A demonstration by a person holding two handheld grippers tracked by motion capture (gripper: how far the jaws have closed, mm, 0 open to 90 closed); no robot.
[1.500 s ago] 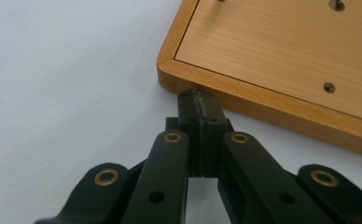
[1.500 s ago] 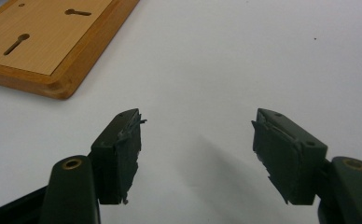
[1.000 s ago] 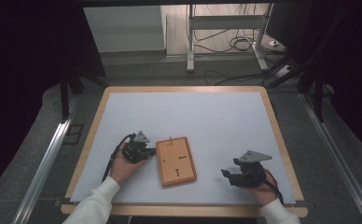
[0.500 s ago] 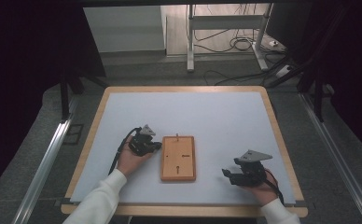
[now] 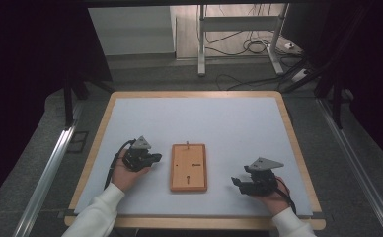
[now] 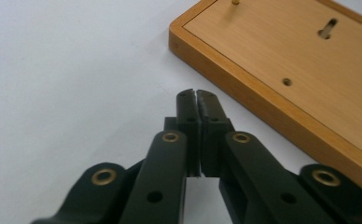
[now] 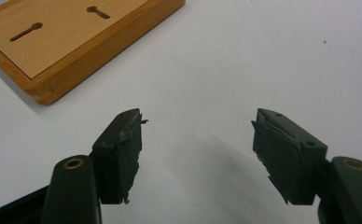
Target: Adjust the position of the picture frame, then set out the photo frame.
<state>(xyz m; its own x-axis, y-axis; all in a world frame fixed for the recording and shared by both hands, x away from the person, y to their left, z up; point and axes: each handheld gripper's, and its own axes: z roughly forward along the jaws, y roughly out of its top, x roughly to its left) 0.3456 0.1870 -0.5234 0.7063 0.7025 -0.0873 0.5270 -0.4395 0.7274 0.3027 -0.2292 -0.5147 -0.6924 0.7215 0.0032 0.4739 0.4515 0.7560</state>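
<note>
The wooden board point(image 5: 188, 167) lies flat between both grippers, touching neither. The left gripper point(image 5: 155, 159), jaws pressed together and empty, sits just beside the board's left edge. The right gripper point(image 5: 237, 183), jaws wide and empty, rests near its lower right corner.

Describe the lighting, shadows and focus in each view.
High view: table evenly lit, surroundings dark. Left gripper view: wooden board sharp, left gripper near links slightly soft. Right gripper view: right gripper casts a soft shadow on the white surface.
</note>
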